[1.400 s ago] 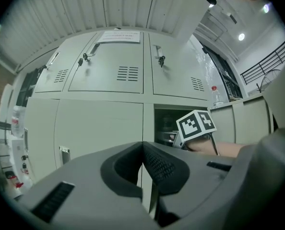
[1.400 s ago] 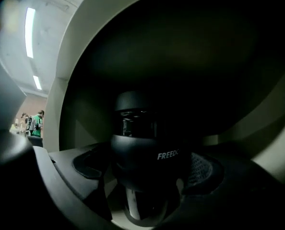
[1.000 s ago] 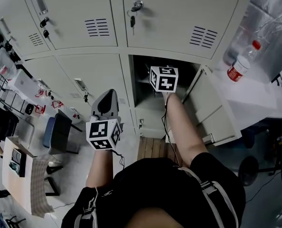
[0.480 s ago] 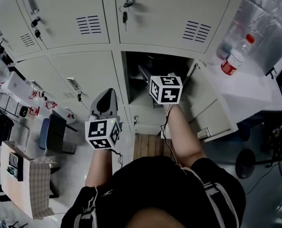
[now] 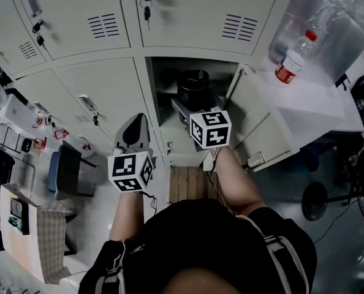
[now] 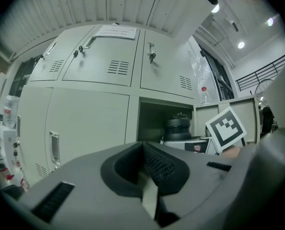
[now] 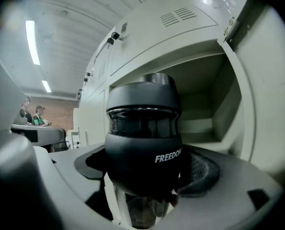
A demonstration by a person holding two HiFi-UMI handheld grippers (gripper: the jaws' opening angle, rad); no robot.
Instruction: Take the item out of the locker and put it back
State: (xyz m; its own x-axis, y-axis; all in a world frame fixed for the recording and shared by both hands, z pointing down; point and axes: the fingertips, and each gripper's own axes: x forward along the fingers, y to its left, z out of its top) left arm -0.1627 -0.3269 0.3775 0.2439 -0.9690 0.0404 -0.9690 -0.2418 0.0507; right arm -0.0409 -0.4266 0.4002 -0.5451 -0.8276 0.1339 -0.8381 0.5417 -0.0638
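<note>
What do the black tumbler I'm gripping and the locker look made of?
Black tumbler: matte sleeve, likely rubber or soft-touch plastic, white lettering; glossy dark band above it, plastic or glass. Locker: pale painted sheet metal, judging by its pressed louvre vents and thin door.

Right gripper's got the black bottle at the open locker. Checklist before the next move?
1. Grip: right gripper jaws closed on the black round bottle with white lettering: ok.
2. Bottle upright: ok.
3. Grey metal locker door swung open, off to the side of the opening: ok.
4. Open locker compartment shows nothing else on its shelf: ok.
5. Bottle base clear of the compartment's front edge: cannot tell.
6. Left gripper closed on nothing, held left of the opening: ok.
</note>
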